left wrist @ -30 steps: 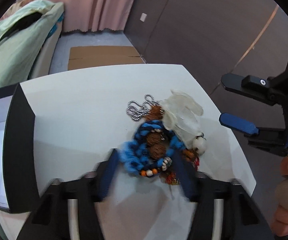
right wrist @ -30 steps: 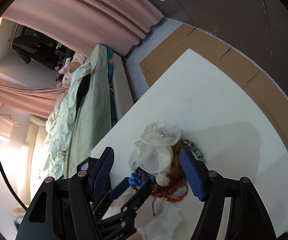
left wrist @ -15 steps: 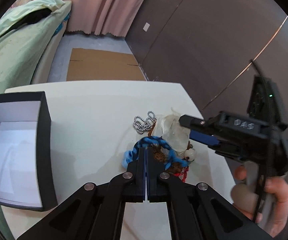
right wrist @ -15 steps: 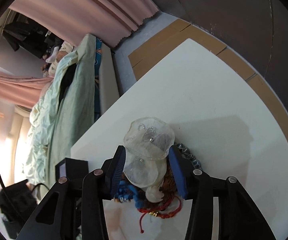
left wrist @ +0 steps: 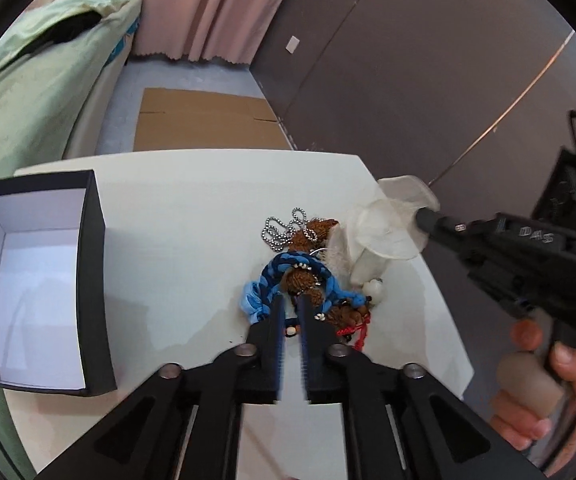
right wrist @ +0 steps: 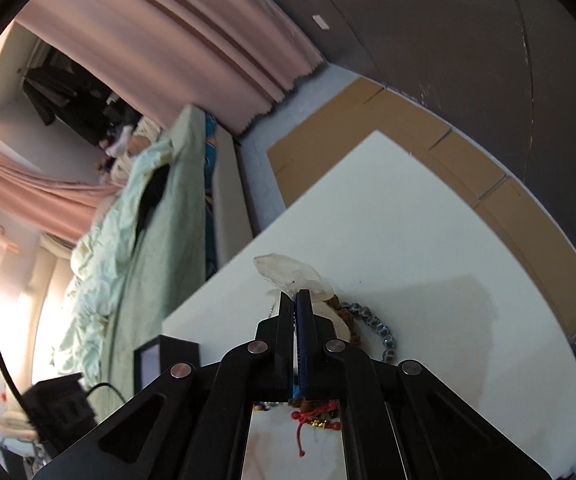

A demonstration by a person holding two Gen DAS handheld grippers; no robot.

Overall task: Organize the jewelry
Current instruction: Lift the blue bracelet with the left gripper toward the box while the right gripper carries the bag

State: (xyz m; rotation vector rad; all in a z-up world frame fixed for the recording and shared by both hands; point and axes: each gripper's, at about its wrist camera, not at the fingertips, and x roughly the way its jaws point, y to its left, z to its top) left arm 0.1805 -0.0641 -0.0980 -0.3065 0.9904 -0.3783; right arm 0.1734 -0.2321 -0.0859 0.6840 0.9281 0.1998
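Far left at nine o'clock in your left wrist view sits the black box (left wrist: 92,280) with its white inside, open-topped, its near-left corner cut off by the lens edge. It stands on the white desk (left wrist: 192,200), well apart from the jewelry.

Centre now: your left hand-held gripper (left wrist: 291,304) has its jaws just coming apart again, a narrow slot between them. The tips reach into the near edge of the jewelry pile (left wrist: 311,280), right by the blue braided cord (left wrist: 288,266). A small orange and white bead shows in the slot, but you cannot tell whether the pads touch it, since the blue pads are blurred. The brown knobbly beads (left wrist: 301,280) tangle under the cord, and the silver ball chain (left wrist: 284,228) lies at twelve o'clock of the pile. A red cord (left wrist: 357,330) pokes out at four o'clock, half hidden under the finger.

Moving right: your right hand-held gripper (left wrist: 421,216) has just been closing, and its jaws are pressed together on the translucent white petal piece (left wrist: 383,232), held above the pile's two o'clock edge. What hangs below the petals is hard to make out. Your right hand (left wrist: 543,392) grips the handle at four o'clock, partly cut off by the frame.

In the right wrist view the petal piece (right wrist: 291,276) sticks out past the pinched tips (right wrist: 296,298), and most of the pile is hidden beneath the gripper body.
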